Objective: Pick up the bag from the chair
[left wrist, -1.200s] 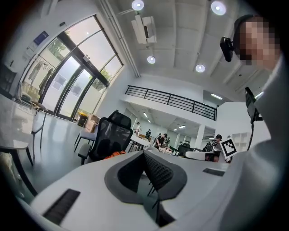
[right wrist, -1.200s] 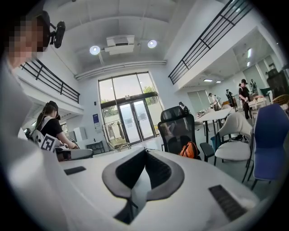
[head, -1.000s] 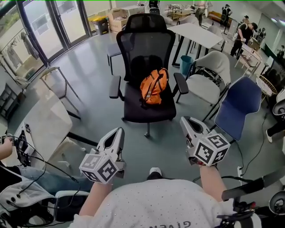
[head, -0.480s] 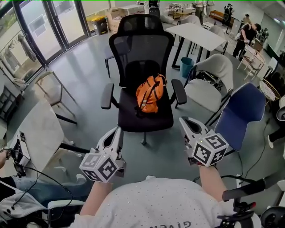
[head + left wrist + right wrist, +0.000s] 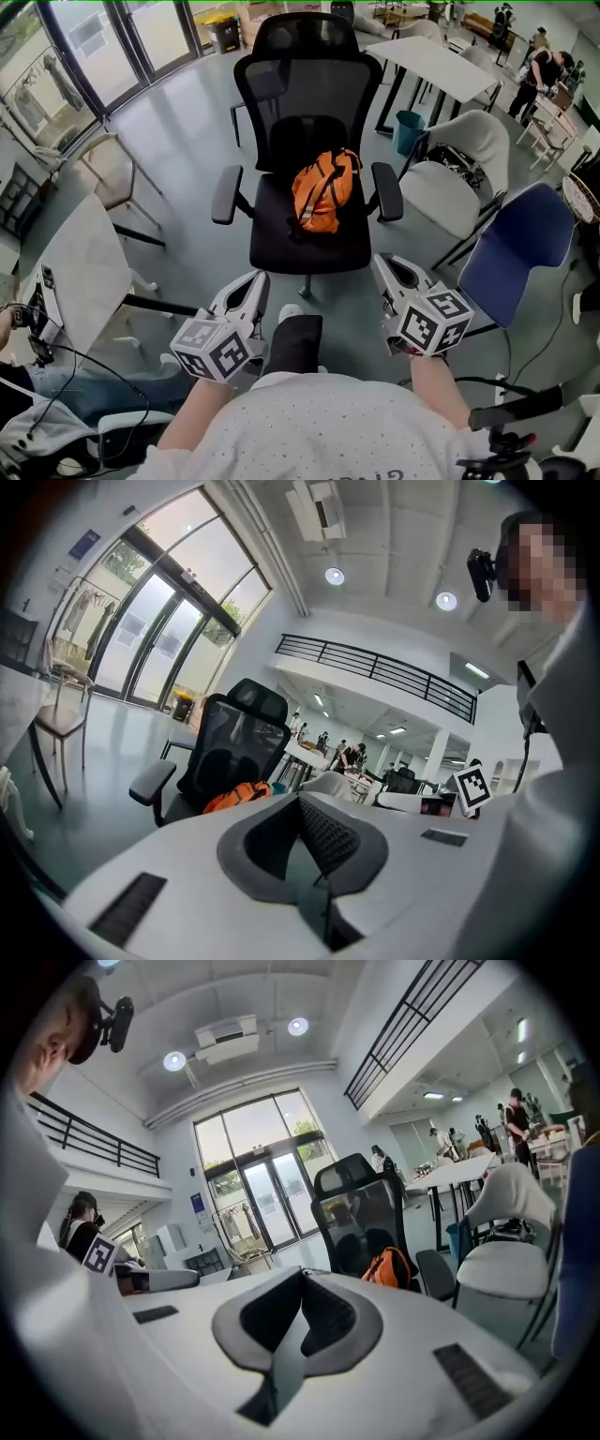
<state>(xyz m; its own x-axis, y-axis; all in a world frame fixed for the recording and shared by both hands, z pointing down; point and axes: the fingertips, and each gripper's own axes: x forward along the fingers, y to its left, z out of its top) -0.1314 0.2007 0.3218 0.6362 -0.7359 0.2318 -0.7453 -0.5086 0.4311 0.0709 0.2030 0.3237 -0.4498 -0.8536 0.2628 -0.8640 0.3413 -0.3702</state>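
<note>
An orange bag (image 5: 323, 192) leans upright on the seat of a black mesh office chair (image 5: 302, 103), against its backrest. My left gripper (image 5: 257, 282) and right gripper (image 5: 383, 267) are held low in front of the chair, short of its seat edge, each with its jaws pressed together and nothing between them. In the left gripper view the bag (image 5: 239, 796) shows just above the shut jaws, with the chair (image 5: 234, 735) behind it. In the right gripper view the bag (image 5: 389, 1267) sits right of the jaws, on the chair (image 5: 361, 1206).
A white table (image 5: 70, 272) stands at the left, with a seated person's legs below it. A pale grey chair (image 5: 442, 178) and a blue chair (image 5: 514, 246) crowd the right. A teal bin (image 5: 408, 131) and a white table (image 5: 450, 66) lie behind. My dark trouser leg (image 5: 295, 339) is between the grippers.
The chair with the bag has come closer and more central in the head view. A dark trouser leg has stepped forward between the grippers. Both grippers stay shut.
</note>
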